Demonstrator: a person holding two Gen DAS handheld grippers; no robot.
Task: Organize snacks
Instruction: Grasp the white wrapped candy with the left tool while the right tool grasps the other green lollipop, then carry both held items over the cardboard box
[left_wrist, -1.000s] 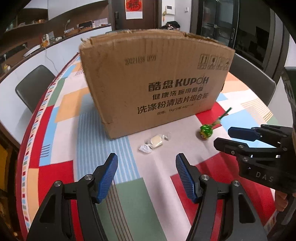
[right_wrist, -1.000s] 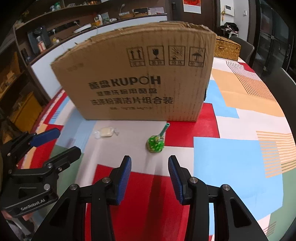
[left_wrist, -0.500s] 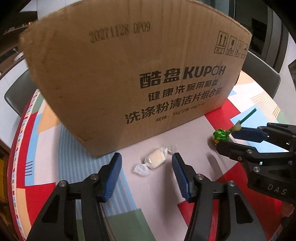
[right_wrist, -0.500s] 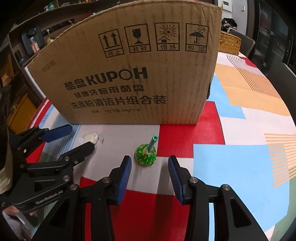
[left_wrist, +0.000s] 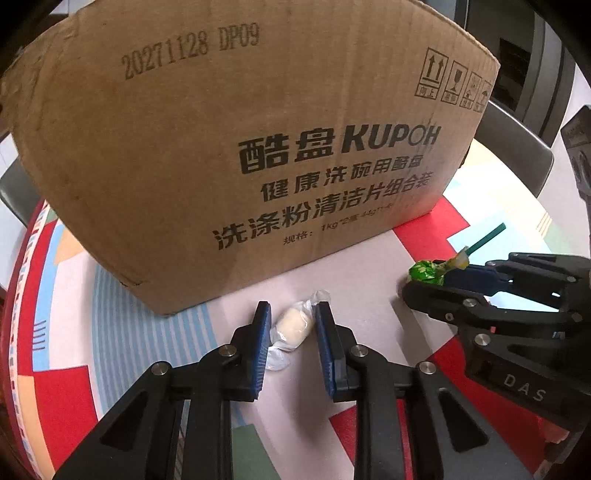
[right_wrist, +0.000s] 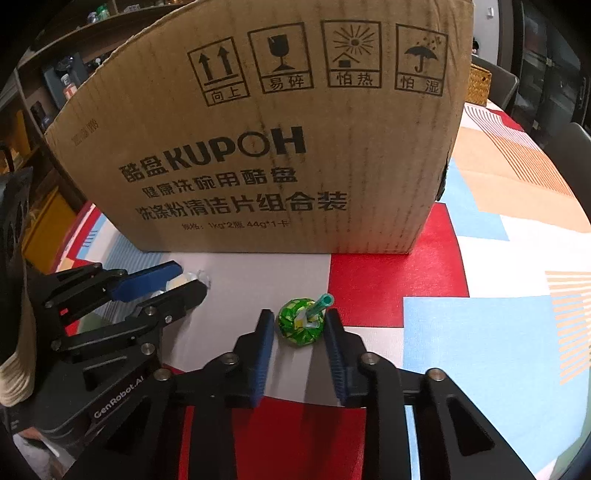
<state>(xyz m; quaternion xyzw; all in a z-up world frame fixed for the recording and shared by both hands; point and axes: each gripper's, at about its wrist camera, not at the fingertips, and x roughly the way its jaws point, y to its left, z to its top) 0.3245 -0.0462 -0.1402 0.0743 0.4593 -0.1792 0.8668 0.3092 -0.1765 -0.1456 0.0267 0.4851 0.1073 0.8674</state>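
Two snacks lie on the bench (right_wrist: 480, 332) in front of a big cardboard box (left_wrist: 258, 147), and each has a gripper set around it. The left gripper (left_wrist: 291, 325) has its fingers narrowed around a pale wrapped candy (left_wrist: 291, 326) that sits close to the near face of the box; the blue pads are just beside the wrapper on both sides, and I cannot tell whether they press it yet. The right gripper (right_wrist: 300, 326) straddles a green-wrapped lollipop (right_wrist: 301, 325), whose stick (right_wrist: 320, 303) points up and away toward the box. Its fingers are also drawn in but a thin gap shows on each side, so the sweet seems not yet gripped.

I judge this to be the picking-up step, done with both hands at once. The next move calls for closing fully on each snack, gently enough that the candy wrapper does not slip out sideways, then lifting clear. The box looks like the likely place for them, though its top is out of view.
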